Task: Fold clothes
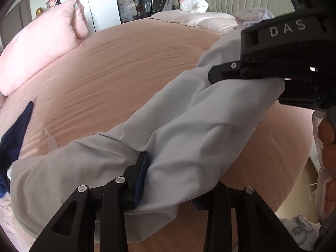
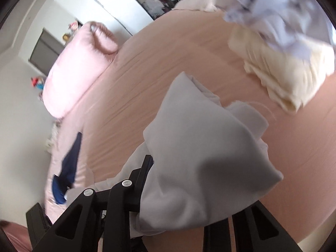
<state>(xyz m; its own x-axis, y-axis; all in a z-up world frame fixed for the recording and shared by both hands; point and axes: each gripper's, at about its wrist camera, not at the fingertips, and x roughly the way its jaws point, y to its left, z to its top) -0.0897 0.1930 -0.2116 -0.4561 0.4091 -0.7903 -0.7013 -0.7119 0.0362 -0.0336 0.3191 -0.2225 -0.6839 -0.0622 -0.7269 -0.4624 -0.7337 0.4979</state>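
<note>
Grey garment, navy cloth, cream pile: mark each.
grey garment (image 1: 189, 126), left wrist view, on the raised middle span.
navy cloth (image 2: 71, 163), right wrist view, on its long strip.
cream pile (image 2: 283, 71), right wrist view, on the folded top.

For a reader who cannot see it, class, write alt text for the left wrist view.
Both tongs grip one pale grey garment above a pink bed: the left tongs at the bottom, the right tongs reaching in from the right. A pink pillow lies at the left.

Left gripper (image 1: 168, 180): jaws closed on the pale grey garment (image 1: 189, 126), held above the bed. Right gripper (image 2: 184, 189): likewise clamped on it; a bare hand (image 1: 327, 159) grips its handle.
</note>
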